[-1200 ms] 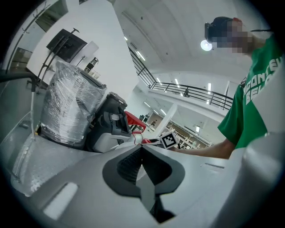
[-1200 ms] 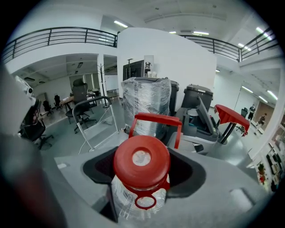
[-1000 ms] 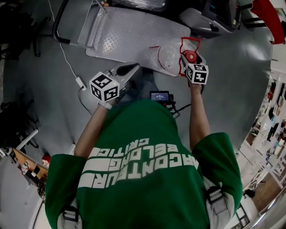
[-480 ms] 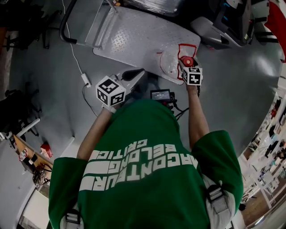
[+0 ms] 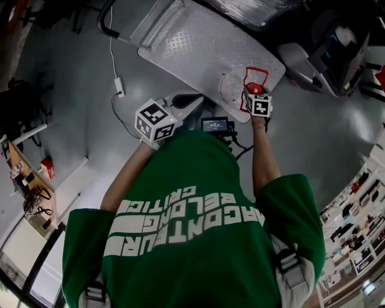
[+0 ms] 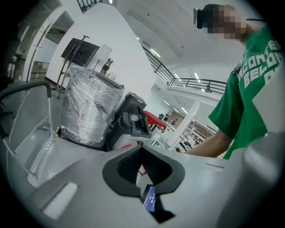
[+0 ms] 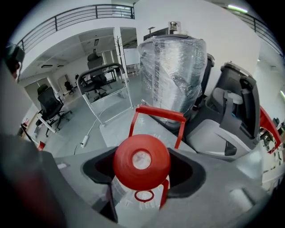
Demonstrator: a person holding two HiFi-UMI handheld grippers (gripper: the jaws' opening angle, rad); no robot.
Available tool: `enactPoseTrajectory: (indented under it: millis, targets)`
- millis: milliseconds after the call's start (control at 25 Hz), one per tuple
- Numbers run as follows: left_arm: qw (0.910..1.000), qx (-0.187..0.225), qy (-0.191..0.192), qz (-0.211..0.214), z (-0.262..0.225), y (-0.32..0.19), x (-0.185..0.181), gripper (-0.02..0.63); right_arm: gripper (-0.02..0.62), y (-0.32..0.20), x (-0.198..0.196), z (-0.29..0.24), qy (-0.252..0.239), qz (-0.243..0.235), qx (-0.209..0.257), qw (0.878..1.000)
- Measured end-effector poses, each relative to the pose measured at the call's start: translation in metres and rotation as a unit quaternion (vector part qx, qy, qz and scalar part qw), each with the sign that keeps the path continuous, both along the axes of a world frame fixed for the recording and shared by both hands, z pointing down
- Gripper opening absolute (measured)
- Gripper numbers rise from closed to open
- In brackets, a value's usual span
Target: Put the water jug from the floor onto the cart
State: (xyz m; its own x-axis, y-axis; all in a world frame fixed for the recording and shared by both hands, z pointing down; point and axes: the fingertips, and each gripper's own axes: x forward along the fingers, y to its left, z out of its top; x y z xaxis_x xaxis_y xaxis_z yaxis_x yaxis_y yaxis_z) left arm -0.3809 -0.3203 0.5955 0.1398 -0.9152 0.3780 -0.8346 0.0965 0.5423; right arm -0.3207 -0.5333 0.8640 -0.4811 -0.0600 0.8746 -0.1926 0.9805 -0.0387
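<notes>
**Right tool** point(image 7: 141, 178): jaws part-open and clamped on the neck of the jug point(image 7: 133, 198), one dark pad on each side just under the red cap point(image 7: 141, 162). In the head view this tool point(image 5: 255, 91) is at arm's reach in front of the person, its marker cube nearest the body.

**Left tool** point(image 6: 141, 153): pads brought together at their tips, with only a thin slit below. Nothing is between them. In the head view it point(image 5: 185, 99) is held free of the jug, to the left of it and near the cart's edge.

**Jug** point(image 5: 233, 89): clear body, red cap, red hoop handle point(image 7: 158, 119). It is upright with its long axis vertical and the cap facing up, so both the head view and the right gripper view show it end-on. The handle stands up on the far side of the cap. The jug is over the near corner of the cart point(image 5: 198, 51). I cannot tell whether its base rests on the deck.

**Cart**: flat grey tread-plate deck with a dark tube push-handle point(image 5: 107, 17) at the far end. It stands on the grey floor point(image 5: 72, 120).

**Writing**: the green shirt point(image 5: 192, 240) has white block print, upside down from the head camera. "CRITIC", "BELONG" and "ACONTEUR" can be read. A small lit screen point(image 5: 215, 125) at the person's chest is too small to read.

**Surroundings**: a film-wrapped bundle point(image 7: 171, 75) beyond the cart, and a white cable point(image 5: 114, 66) on the floor to the left.
</notes>
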Motion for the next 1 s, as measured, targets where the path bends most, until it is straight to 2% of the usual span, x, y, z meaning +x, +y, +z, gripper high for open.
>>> enactPoseTrajectory:
  millis: [200, 440, 760, 1000]
  targets:
    - [0.9997, -0.008, 0.005, -0.024, 0.005, -0.001, -0.012, 0.008, 0.302, 0.003, -0.013, 0.033, 0.035, -0.026, -0.009, 0.999]
    - [0.999, -0.017, 0.001, -0.042, 0.005, -0.001, -0.023, 0.008, 0.302, 0.001, -0.029, 0.054, 0.067, -0.037, -0.01, 0.997]
    - [0.9966, -0.029, 0.006, -0.077, 0.007, 0.014, -0.038, 0.008, 0.302, 0.006, -0.057, 0.07, 0.088, -0.058, -0.01, 0.994]
    - [0.9959, -0.028, 0.011, -0.086, 0.007, 0.011, -0.044, 0.008, 0.302, 0.006, -0.065, 0.08, 0.097, -0.068, -0.012, 0.993]
